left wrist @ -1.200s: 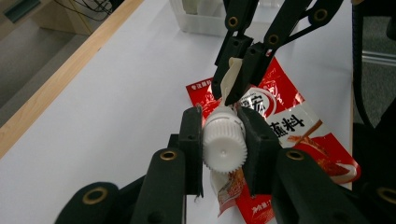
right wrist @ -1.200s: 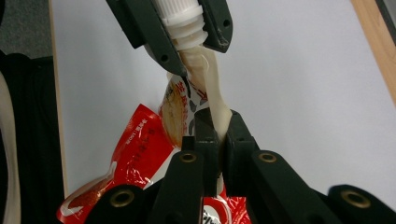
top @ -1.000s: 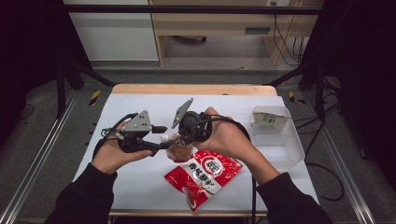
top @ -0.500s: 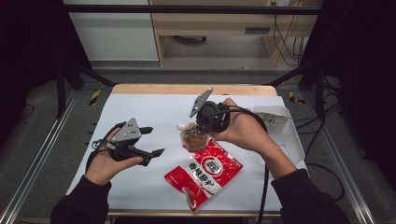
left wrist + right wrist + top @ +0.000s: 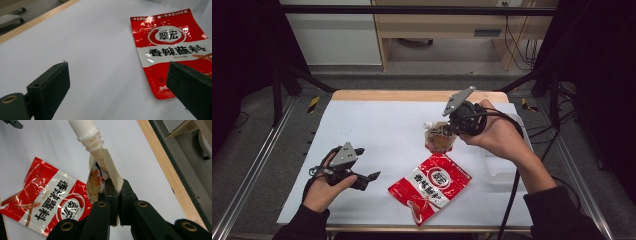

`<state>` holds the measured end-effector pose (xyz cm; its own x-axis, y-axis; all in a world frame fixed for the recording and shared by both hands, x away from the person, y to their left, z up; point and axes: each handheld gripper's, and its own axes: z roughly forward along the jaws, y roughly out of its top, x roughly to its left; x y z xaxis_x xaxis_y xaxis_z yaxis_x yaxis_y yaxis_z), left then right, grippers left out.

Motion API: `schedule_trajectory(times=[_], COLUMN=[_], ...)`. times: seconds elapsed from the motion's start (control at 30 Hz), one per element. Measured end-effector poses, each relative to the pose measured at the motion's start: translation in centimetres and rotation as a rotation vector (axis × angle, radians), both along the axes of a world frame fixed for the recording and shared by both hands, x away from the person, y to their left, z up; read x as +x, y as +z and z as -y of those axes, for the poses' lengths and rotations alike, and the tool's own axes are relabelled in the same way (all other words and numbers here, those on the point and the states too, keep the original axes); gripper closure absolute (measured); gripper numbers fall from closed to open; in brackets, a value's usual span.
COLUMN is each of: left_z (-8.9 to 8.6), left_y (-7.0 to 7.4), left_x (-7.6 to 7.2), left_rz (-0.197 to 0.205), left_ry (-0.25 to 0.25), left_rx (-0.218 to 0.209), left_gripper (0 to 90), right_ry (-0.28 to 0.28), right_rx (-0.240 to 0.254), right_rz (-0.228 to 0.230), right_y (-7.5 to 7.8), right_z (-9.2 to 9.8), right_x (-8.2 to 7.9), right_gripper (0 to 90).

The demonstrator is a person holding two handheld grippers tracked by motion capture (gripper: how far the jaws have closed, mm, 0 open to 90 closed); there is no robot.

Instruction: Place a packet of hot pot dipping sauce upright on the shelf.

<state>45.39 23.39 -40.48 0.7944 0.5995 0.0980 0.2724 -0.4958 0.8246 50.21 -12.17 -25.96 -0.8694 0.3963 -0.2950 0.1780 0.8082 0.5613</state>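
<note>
From the high view I count two grippers and two pouches on the white table. My left gripper sits near-left, jaws apart. My right gripper, far-right, is clamped on one spouted pouch; the red packet lies flat near centre. A clear bin is partly hidden behind my right forearm.

The left gripper view cuts off the packet's corner.

The right gripper view shows the pouch's white cap.

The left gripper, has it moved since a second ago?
Yes. The left gripper has pulled back toward the person and out to the left, away from the red packet, which stays put on the table.
</note>
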Motion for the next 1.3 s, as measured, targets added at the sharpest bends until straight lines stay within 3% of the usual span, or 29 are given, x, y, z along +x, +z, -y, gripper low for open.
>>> schedule_trajectory(times=[0.4, 0.53, 0.87, 1.3], left_z=[-2.7, -3.2, -3.5, -3.8], left_y=[-3.1, -3.9, -4.1, -4.3], left_x=[0.0, 0.1, 0.2, 0.3], left_rz=[-0.053, -0.070, -0.066, -0.070], left_ry=[0.109, 0.129, 0.148, 0.155], left_rx=[-0.024, -0.012, -0.002, -0.003], left_gripper=[5.1, 5.1, 5.1, 5.1], right_ry=[-0.039, -0.040, -0.070, -0.127], right_rx=[0.002, 0.004, -0.019, -0.026], right_rz=[0.043, 0.065, 0.095, 0.102], right_y=[1.6, 1.9, 2.3, 1.9], right_z=[3.2, 4.4, 7.2, 10.3], right_x=[-1.2, -1.7, -2.5, -3.0], right_gripper=[87.6, 87.6, 87.7, 87.6])
